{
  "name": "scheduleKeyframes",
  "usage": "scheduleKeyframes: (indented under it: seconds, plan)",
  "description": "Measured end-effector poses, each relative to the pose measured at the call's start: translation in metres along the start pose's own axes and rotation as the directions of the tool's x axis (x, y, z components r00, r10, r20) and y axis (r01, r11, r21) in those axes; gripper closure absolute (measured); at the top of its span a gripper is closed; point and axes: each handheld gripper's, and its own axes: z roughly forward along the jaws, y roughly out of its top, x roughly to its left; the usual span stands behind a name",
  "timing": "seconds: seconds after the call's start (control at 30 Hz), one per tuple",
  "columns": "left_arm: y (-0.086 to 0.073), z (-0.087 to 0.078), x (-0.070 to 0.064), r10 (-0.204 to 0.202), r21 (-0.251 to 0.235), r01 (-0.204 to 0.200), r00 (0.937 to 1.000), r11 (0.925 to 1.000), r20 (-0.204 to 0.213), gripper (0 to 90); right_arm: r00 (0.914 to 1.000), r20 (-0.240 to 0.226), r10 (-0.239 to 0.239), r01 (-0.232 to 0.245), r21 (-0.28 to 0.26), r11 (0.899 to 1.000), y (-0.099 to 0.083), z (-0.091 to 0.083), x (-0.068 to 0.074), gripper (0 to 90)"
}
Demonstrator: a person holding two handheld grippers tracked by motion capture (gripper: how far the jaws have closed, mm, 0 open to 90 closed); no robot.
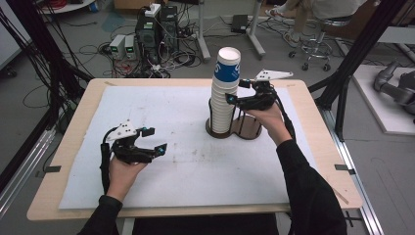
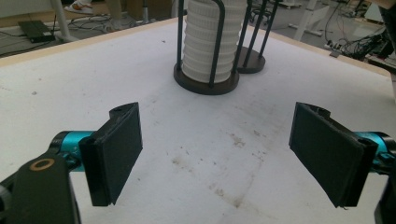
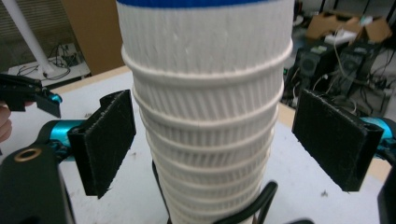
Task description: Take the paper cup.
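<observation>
Two grippers are at work, seen from the high view first: the right gripper sits at the stack of paper cups, which stands in a dark wire holder near the far-middle of the desk. Its fingers are spread either side of the stack's upper part, w/ nothing pinched yet. The left gripper rests well apart, over the bare white mat on the person's left, fingers also spread and empty.

Left gripper view: both pads stand wide open above the stained mat; the cup stack and holder base lie ahead, not touched.

Right gripper view: the ribbed cups sit between the two pads, gaps on both sides, blue band of the top cup at the frame's top edge.

Judgement re the step: likely pulling cup(s) off the top. To do it well, the right gripper should rise so the pads meet only the top cup's wall, just under its rim, centre the stack btwn the pads, close gently (paper dents), then lift straight up along the stack axis. Risk: gripping lower grabs several cups or drags the holder; the left gripper could steady the lower stack if it sticks.
</observation>
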Motion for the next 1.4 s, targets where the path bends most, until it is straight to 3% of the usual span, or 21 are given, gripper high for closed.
scheduleKeyframes:
  seconds: [0.17,0.47,1.23,1.4]
  plan:
    - [-0.001,0.000,0.000,0.000,0.005,0.000,1.0000,1.0000,0.005,17.3,0.9997,-0.026,0.003,-0.003,0.001,1.000,0.001,0.006,-0.001,13.6]
    - [-0.002,0.001,-0.001,0.002,0.010,-0.002,1.0000,1.0000,0.003,17.2,0.9996,-0.029,-0.004,0.004,-0.003,1.000,0.000,0.013,-0.001,13.6]
    - [-0.001,0.002,-0.003,0.004,0.015,-0.004,1.0000,0.9999,0.001,17.3,0.9998,0.018,-0.010,0.010,0.002,1.000,0.000,0.017,0.004,13.8]
    - [0.005,0.003,-0.005,0.024,0.007,-0.024,0.9997,0.9997,-0.004,17.2,0.9997,0.020,-0.013,0.013,0.003,1.000,0.000,0.016,0.004,13.9]
